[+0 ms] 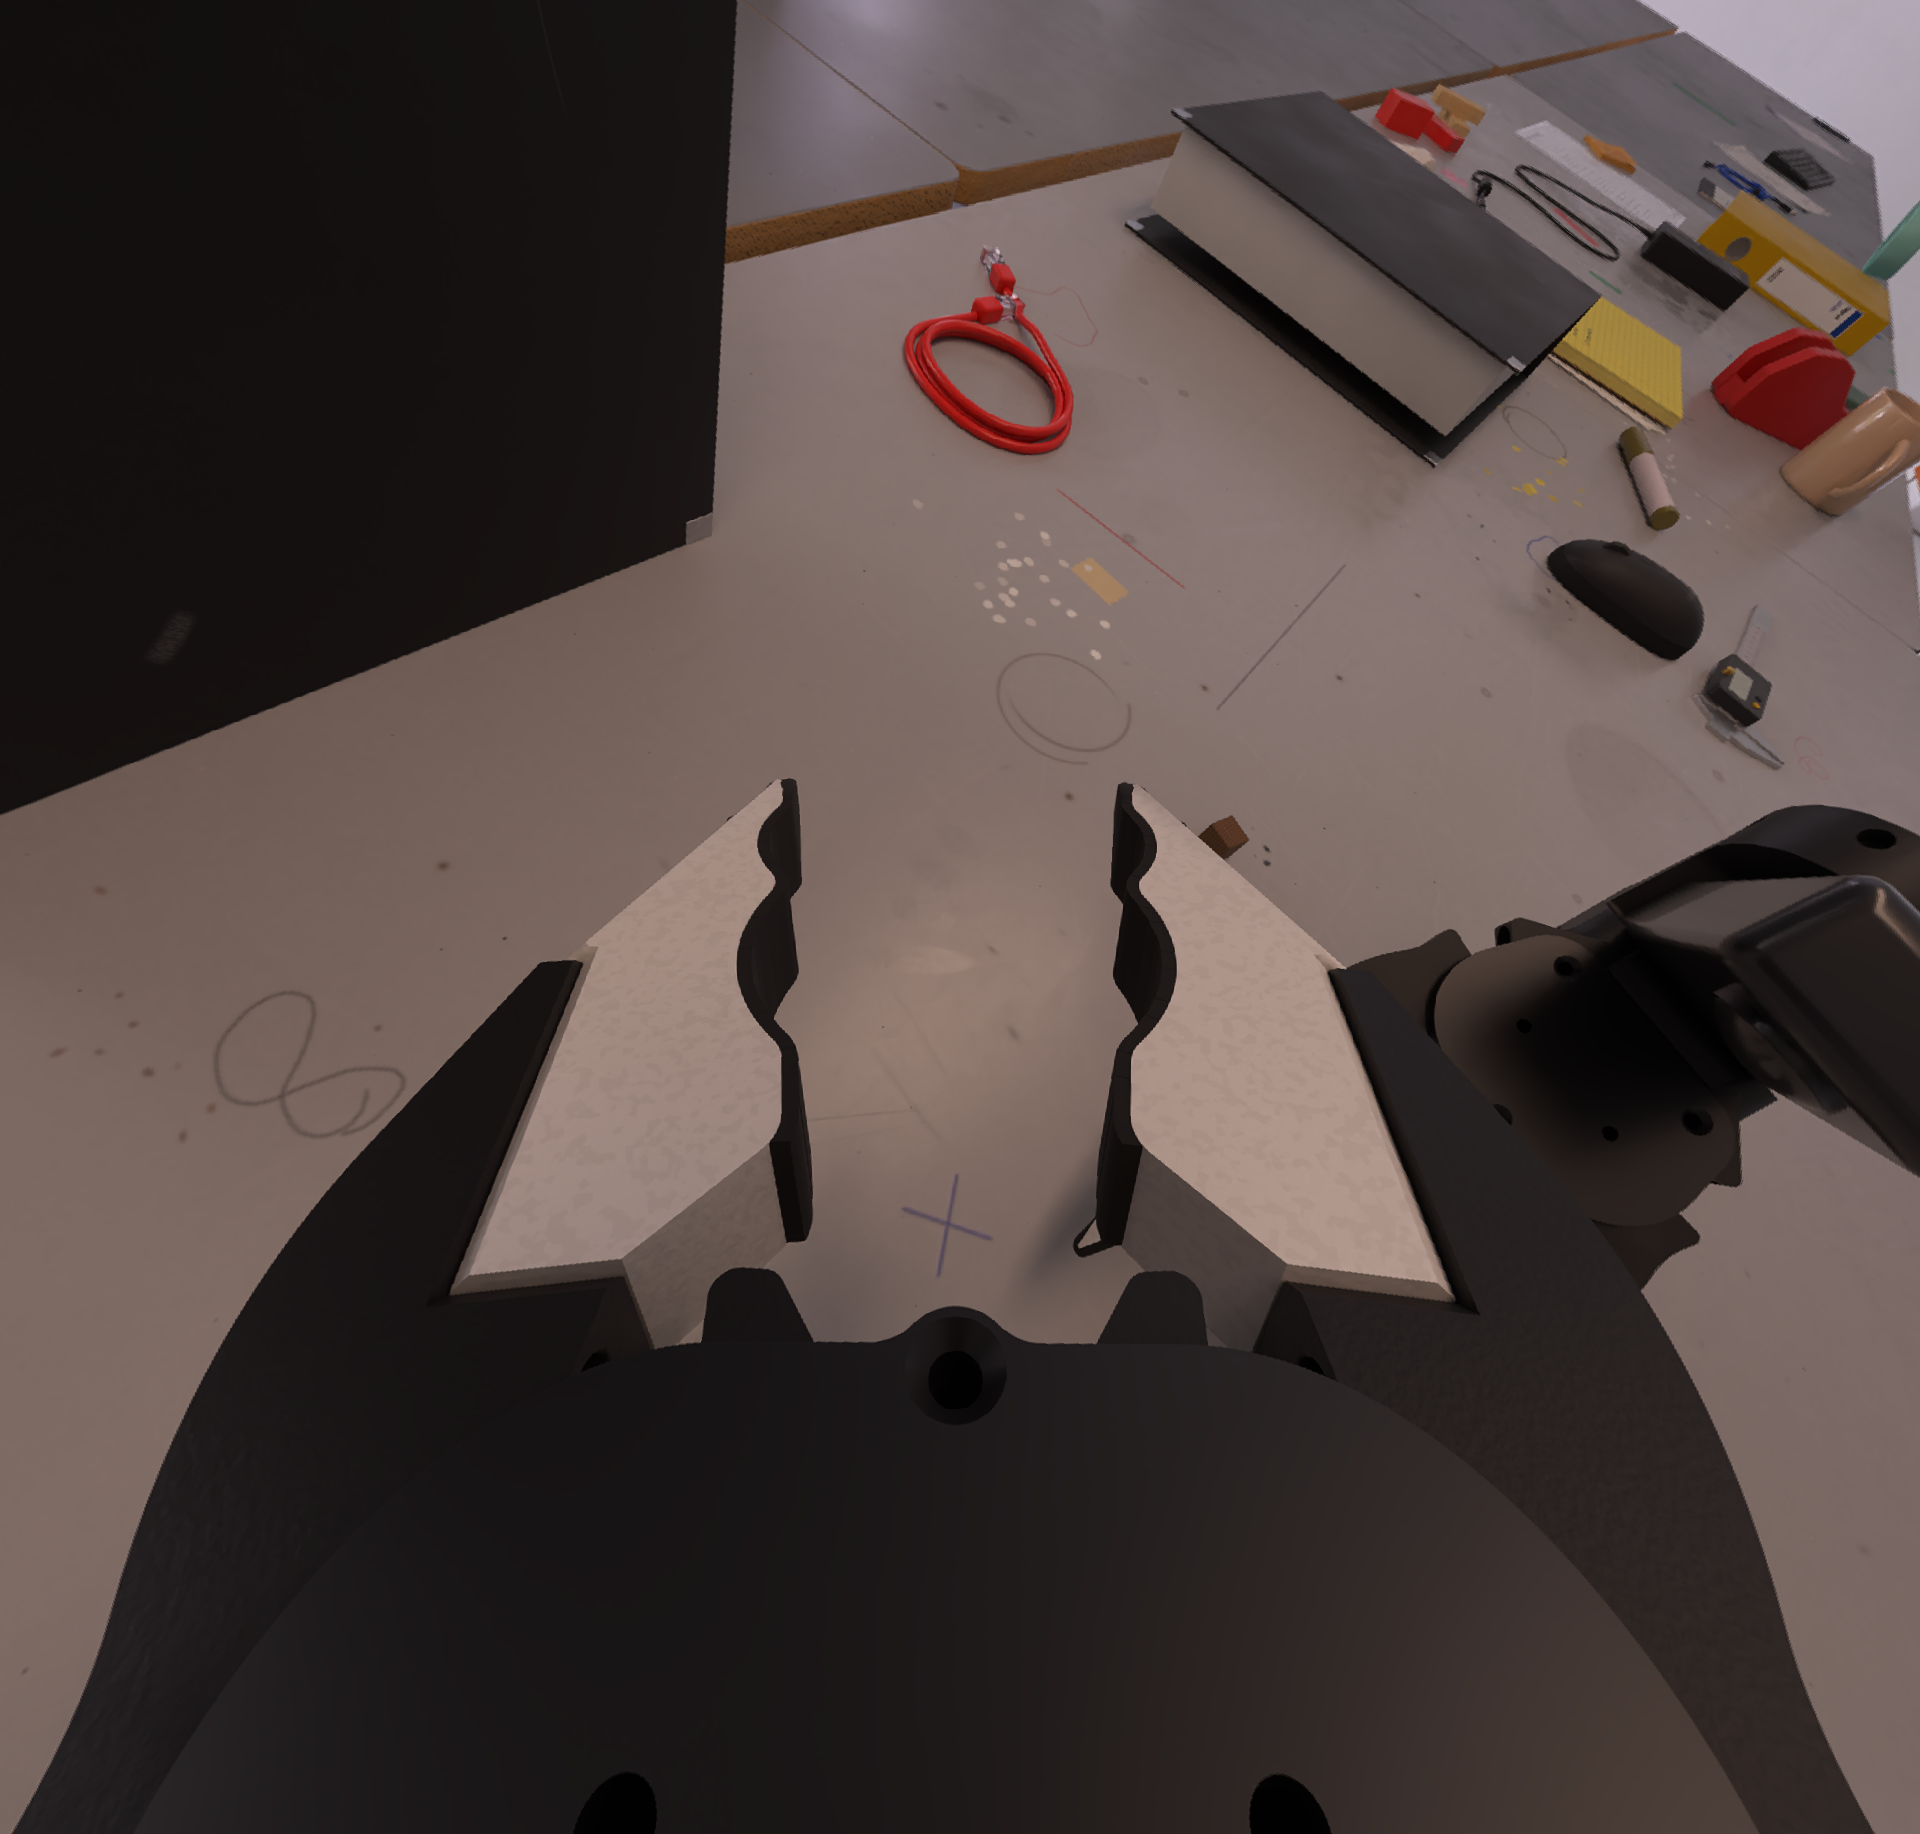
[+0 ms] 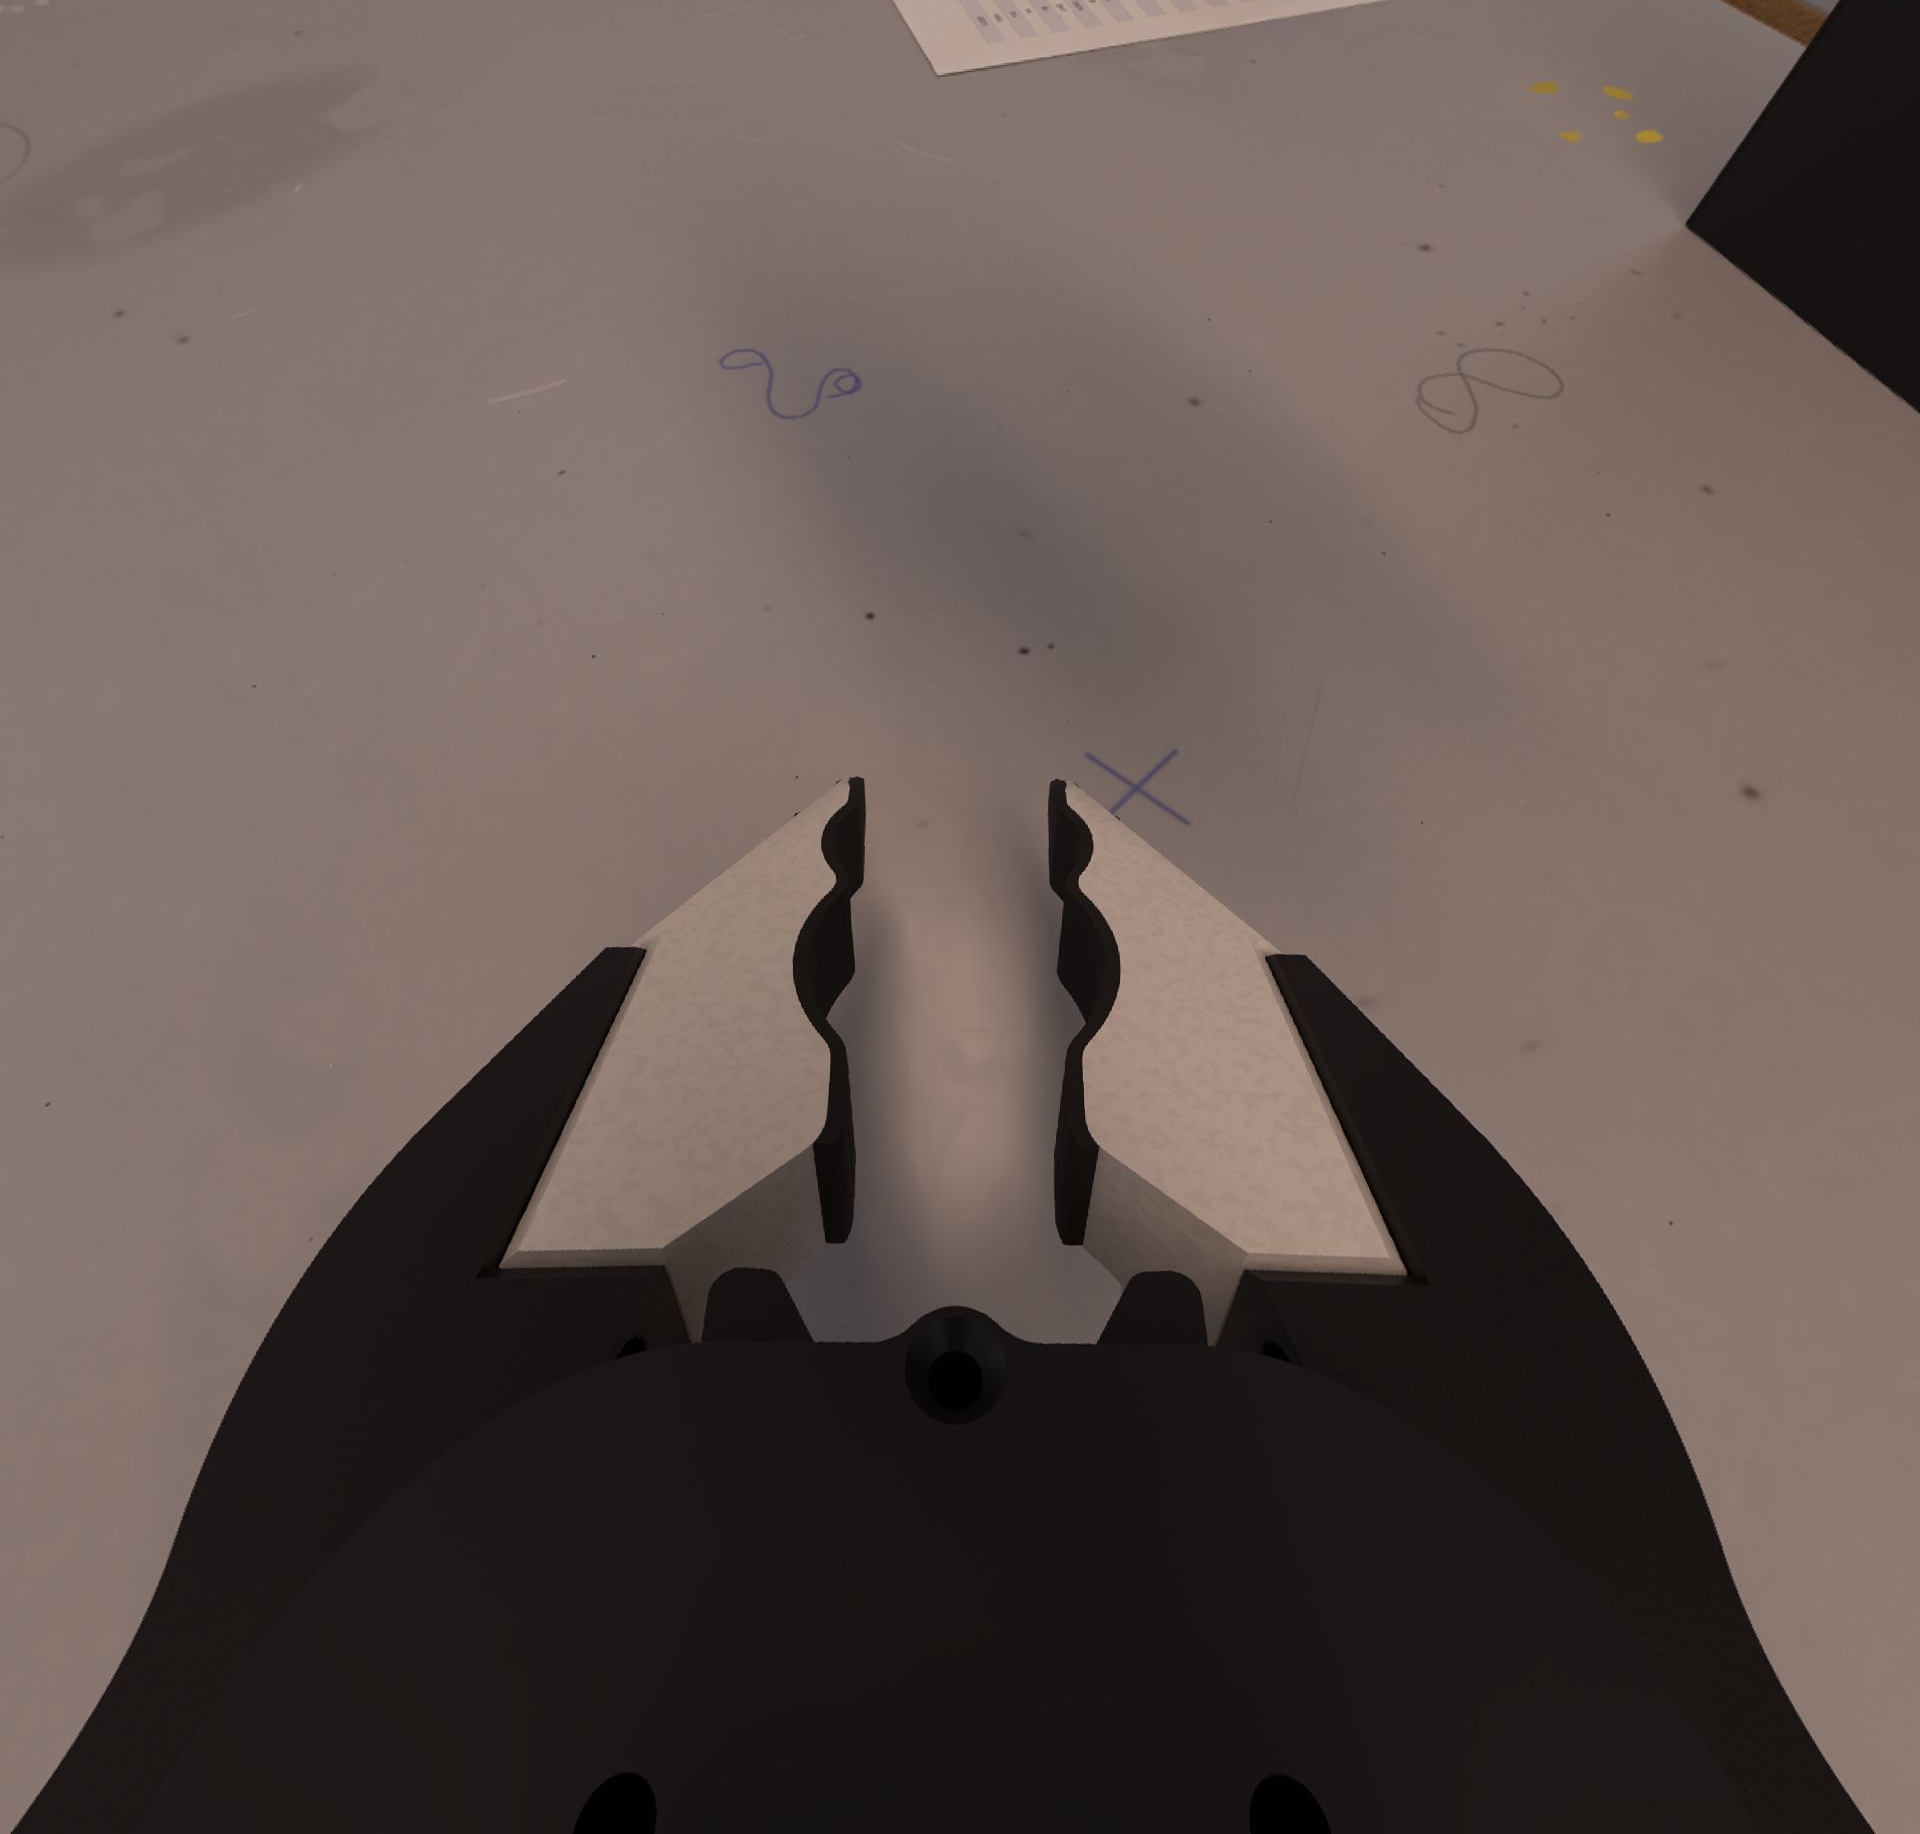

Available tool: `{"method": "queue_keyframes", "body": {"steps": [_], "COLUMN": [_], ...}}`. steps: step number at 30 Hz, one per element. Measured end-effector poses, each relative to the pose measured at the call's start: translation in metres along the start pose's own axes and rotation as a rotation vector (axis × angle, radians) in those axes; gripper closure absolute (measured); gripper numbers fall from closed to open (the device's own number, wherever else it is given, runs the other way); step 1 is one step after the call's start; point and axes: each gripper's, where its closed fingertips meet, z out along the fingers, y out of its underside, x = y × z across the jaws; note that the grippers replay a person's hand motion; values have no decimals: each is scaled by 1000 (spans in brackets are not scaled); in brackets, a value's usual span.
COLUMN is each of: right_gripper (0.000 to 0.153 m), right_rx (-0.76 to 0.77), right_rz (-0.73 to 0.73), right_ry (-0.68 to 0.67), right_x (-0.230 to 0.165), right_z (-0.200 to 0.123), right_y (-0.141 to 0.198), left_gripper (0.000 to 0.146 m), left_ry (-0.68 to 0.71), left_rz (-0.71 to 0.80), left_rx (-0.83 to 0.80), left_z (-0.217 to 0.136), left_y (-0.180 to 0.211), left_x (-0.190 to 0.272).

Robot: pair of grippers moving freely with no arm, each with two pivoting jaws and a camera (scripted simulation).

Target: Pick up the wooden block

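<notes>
wooden block (image 1: pixel 1224 835) left view only, beside left tongs (image 1: pixel 956 797)

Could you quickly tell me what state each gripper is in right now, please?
Left gripper: open, holding nothing.
Right gripper: open, holding nothing.

Both hand-held grippers (image 1: pixel 956 797) (image 2: pixel 956 792) empty, jaws apart

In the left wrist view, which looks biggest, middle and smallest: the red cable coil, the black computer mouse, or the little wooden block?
1. Red cable coil: covers the most picture.
2. Black computer mouse: a bit smaller, though it lies about as far away, so this order is fairly safe.
3. Wooden block: tiniest by far, even though it is nearest and partly hidden behind a finger of the left hand-held gripper.
</notes>
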Motion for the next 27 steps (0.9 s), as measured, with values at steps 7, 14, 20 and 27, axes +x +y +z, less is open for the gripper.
{"method": "queue_keyframes", "body": {"steps": [7, 14, 20, 27], "right_gripper": [117, 116, 116, 116], "right_rx": [-5, -4, -1, -2], "right_rz": [53, 51, 63, 65], "right_ry": [-25, -28, -34, -37], "right_x": [3, 3, 3, 3], "right_z": [0, 0, -1, -1], "right_y": [1, 1, 1, 1], "left_gripper": [86, 85, 85, 85], "left_ry": [13, 25, 25, 29], "left_rz": [5, -8, -11, -20], "left_rx": [-22, -25, -32, -29], "left_z": [18, 25, 25, 25], "left_y": [3, 8, 11, 13], "left_x": [4, 6, 5, 4]}}
